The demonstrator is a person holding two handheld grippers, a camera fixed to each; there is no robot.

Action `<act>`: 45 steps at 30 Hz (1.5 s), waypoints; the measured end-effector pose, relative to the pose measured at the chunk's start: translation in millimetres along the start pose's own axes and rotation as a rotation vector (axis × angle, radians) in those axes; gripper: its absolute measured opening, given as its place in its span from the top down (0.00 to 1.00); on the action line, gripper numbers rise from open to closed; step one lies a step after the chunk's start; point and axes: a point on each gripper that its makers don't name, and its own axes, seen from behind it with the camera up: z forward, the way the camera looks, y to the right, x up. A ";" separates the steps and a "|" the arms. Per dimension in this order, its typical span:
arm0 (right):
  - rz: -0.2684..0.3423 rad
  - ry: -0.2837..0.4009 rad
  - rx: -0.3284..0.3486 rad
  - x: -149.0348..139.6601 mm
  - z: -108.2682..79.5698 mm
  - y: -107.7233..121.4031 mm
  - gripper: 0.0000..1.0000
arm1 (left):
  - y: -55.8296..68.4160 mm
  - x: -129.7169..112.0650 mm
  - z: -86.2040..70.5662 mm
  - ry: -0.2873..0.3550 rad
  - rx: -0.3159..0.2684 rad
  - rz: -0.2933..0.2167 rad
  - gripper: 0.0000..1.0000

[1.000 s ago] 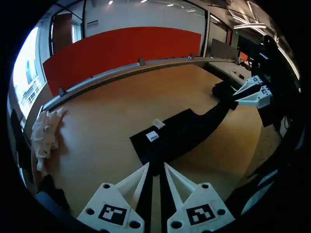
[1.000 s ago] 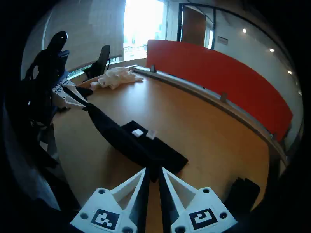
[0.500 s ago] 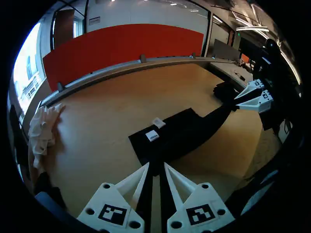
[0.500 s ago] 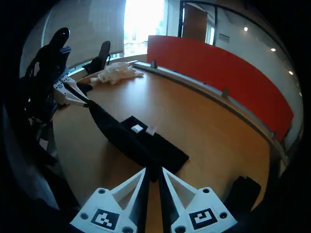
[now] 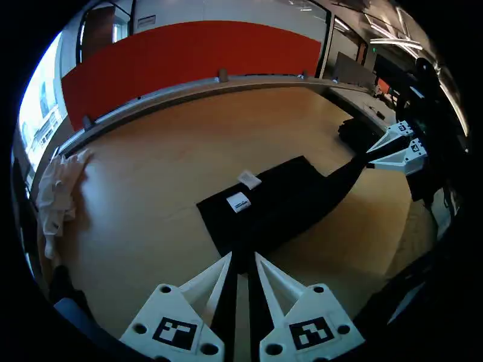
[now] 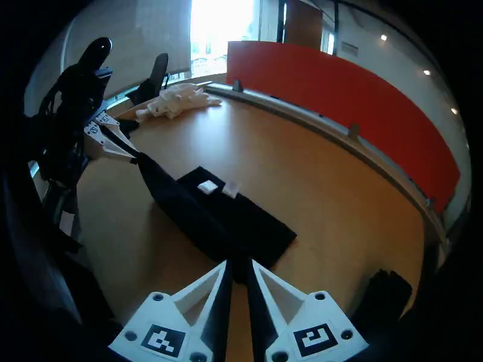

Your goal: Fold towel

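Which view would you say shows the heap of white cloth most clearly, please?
The right gripper view: the heap of white cloth shows whole and brightly lit. The left gripper view has it far to the left, stretched and dimmer.

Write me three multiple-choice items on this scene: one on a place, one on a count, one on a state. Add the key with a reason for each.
1. Where does the white cloth heap lie relative to the black towel?
A. on top of it
B. under it
C. apart from it, near the table edge

2. How many white tags show on the towel?
A. one
B. two
C. four

3. What state is the left claw in?
A. shut on the towel
B. open above the table
C. shut on the white cloth

Key:
1 C, the heap sits off by the table's edge with bare wood between it and the towel.
2 B, two small white tags lie close together on the dark fabric.
3 A, both fingers pinch the towel's near corner.
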 end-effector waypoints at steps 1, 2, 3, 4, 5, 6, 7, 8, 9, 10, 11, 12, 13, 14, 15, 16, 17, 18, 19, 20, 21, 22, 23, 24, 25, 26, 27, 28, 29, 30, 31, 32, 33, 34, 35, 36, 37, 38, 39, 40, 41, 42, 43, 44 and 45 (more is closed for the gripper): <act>0.002 -0.005 0.001 -1.7 2.5 1.2 0.85 | -0.4 -0.9 2.8 -0.005 0.000 -0.002 0.89; 0.004 -0.010 0.002 -3.3 4.8 2.2 0.85 | -0.8 -1.7 5.2 -0.009 -0.001 -0.003 0.89; 0.005 -0.014 0.002 -4.8 7.0 3.2 0.85 | -1.2 -2.4 7.7 -0.013 -0.001 -0.005 0.89; 0.007 -0.020 0.004 -6.5 9.1 4.3 0.85 | -1.6 -2.9 10.3 -0.017 -0.001 -0.004 0.89; 0.008 -0.025 0.005 -8.1 11.0 5.2 0.85 | -1.9 -3.2 12.6 -0.020 -0.002 -0.004 0.89; 0.009 -0.030 0.007 -9.6 12.8 6.1 0.85 | -2.3 -3.6 14.9 -0.024 -0.002 -0.004 0.89; 0.011 -0.035 0.009 -11.2 14.6 7.1 0.85 | -2.6 -4.2 17.1 -0.028 -0.002 -0.002 0.89; 0.012 -0.039 0.011 -12.5 16.1 7.9 0.85 | -2.8 -4.6 19.2 -0.032 -0.003 0.000 0.89; 0.014 -0.043 0.012 -13.8 17.6 8.7 0.85 | -3.0 -5.1 21.1 -0.035 -0.003 0.001 0.89; 0.016 -0.048 0.014 -15.1 19.0 9.8 0.85 | -3.3 -5.6 23.2 -0.039 -0.004 0.002 0.89; 0.018 -0.051 0.015 -16.3 20.3 10.7 0.85 | -3.6 -6.1 25.0 -0.043 -0.005 0.003 0.89; 0.020 -0.055 0.016 -17.4 21.5 11.7 0.85 | -3.9 -6.6 26.8 -0.046 -0.006 0.004 0.89; 0.023 -0.058 0.018 -18.5 23.2 13.1 0.85 | -4.4 -7.0 28.9 -0.050 -0.006 0.004 0.89; 0.025 -0.061 0.019 -19.5 24.7 14.3 0.85 | -4.9 -7.3 30.7 -0.053 -0.006 0.004 0.89; 0.027 -0.064 0.020 -20.5 26.2 15.6 0.85 | -5.4 -7.7 32.7 -0.056 -0.007 0.004 0.89; 0.029 -0.068 0.022 -21.8 28.2 16.9 0.85 | -6.1 -8.4 35.3 -0.060 -0.007 0.004 0.89; 0.031 -0.072 0.024 -23.0 30.0 18.1 0.85 | -6.8 -8.9 37.7 -0.064 -0.008 0.004 0.89; 0.033 -0.076 0.025 -24.2 31.9 19.3 0.85 | -7.5 -9.6 40.1 -0.068 -0.008 0.005 0.89; 0.035 -0.082 0.027 -25.9 34.2 20.5 0.85 | -8.2 -10.6 43.3 -0.073 -0.008 0.005 0.89; 0.036 -0.087 0.028 -27.4 36.3 21.5 0.85 | -8.8 -11.5 46.1 -0.077 -0.009 0.006 0.89; 0.038 -0.092 0.030 -28.8 38.4 22.5 0.85 | -9.4 -12.3 49.0 -0.081 -0.009 0.006 0.89; 0.042 -0.096 0.031 -30.3 40.7 23.5 0.85 | -10.0 -12.9 52.0 -0.084 -0.008 0.007 0.89; 0.045 -0.100 0.032 -31.6 42.8 24.4 0.85 | -10.6 -13.3 54.7 -0.087 -0.008 0.008 0.89; 0.049 -0.104 0.034 -32.9 44.8 25.3 0.85 | -11.1 -13.7 57.3 -0.089 -0.007 0.008 0.89; 0.054 -0.107 0.035 -34.1 47.0 26.3 0.85 | -11.6 -14.1 60.2 -0.091 -0.007 0.008 0.89; 0.059 -0.111 0.035 -35.2 49.0 27.2 0.85 | -12.0 -14.5 62.8 -0.093 -0.007 0.008 0.89; 0.063 -0.114 0.036 -36.4 50.9 28.1 0.85 | -12.5 -14.8 65.4 -0.095 -0.007 0.008 0.89; 0.067 -0.117 0.037 -37.7 52.8 29.0 0.85 | -13.1 -15.1 68.3 -0.095 -0.006 0.008 0.89; 0.070 -0.120 0.038 -38.8 54.4 29.9 0.85 | -13.7 -15.3 70.8 -0.096 -0.006 0.007 0.89; 0.073 -0.123 0.038 -39.9 56.1 30.7 0.85 | -14.4 -15.6 73.3 -0.097 -0.005 0.007 0.89; 0.074 -0.124 0.038 -40.7 58.0 31.7 0.85 | -15.0 -16.0 75.8 -0.098 -0.004 0.006 0.89; 0.076 -0.125 0.037 -41.3 59.6 32.6 0.85 | -15.6 -16.4 78.0 -0.099 -0.003 0.005 0.89; 0.077 -0.127 0.037 -42.0 61.3 33.5 0.85 | -16.2 -16.8 80.2 -0.100 -0.003 0.004 0.89; 0.078 -0.128 0.035 -42.7 63.0 34.5 0.85 | -16.4 -17.4 82.2 -0.101 -0.002 0.003 0.89; 0.078 -0.129 0.034 -43.4 64.5 35.5 0.85 | -16.6 -18.0 83.9 -0.103 -0.002 0.002 0.89; 0.079 -0.130 0.033 -44.1 66.0 36.4 0.85 | -16.8 -18.5 85.6 -0.104 -0.002 0.000 0.89; 0.079 -0.131 0.032 -44.8 67.7 37.3 0.85 | -17.1 -19.1 87.1 -0.106 -0.001 0.000 0.89; 0.079 -0.132 0.031 -45.5 69.3 38.0 0.85 | -17.4 -19.5 88.4 -0.107 -0.001 -0.001 0.89; 0.079 -0.133 0.030 -46.2 70.9 38.8 0.85 | -17.7 -20.0 89.8 -0.109 0.000 -0.001 0.89; 0.079 -0.133 0.027 -46.4 72.6 40.0 0.84 | -18.3 -20.2 91.2 -0.110 0.002 0.000 0.88; 0.078 -0.132 0.025 -46.6 74.2 41.1 0.84 | -18.9 -20.5 92.5 -0.111 0.004 0.001 0.88; 0.077 -0.132 0.022 -46.7 75.8 42.2 0.84 | -19.6 -20.7 93.8 -0.112 0.006 0.002 0.87; 0.076 -0.132 0.019 -46.9 77.5 43.8 0.84 | -20.7 -20.4 95.6 -0.113 0.009 0.003 0.86; 0.075 -0.132 0.016 -47.0 79.0 45.2 0.83 | -21.6 -20.2 97.2 -0.113 0.012 0.005 0.86; 0.074 -0.132 0.013 -47.1 80.6 46.6 0.82 | -22.7 -19.9 98.8 -0.113 0.015 0.006 0.85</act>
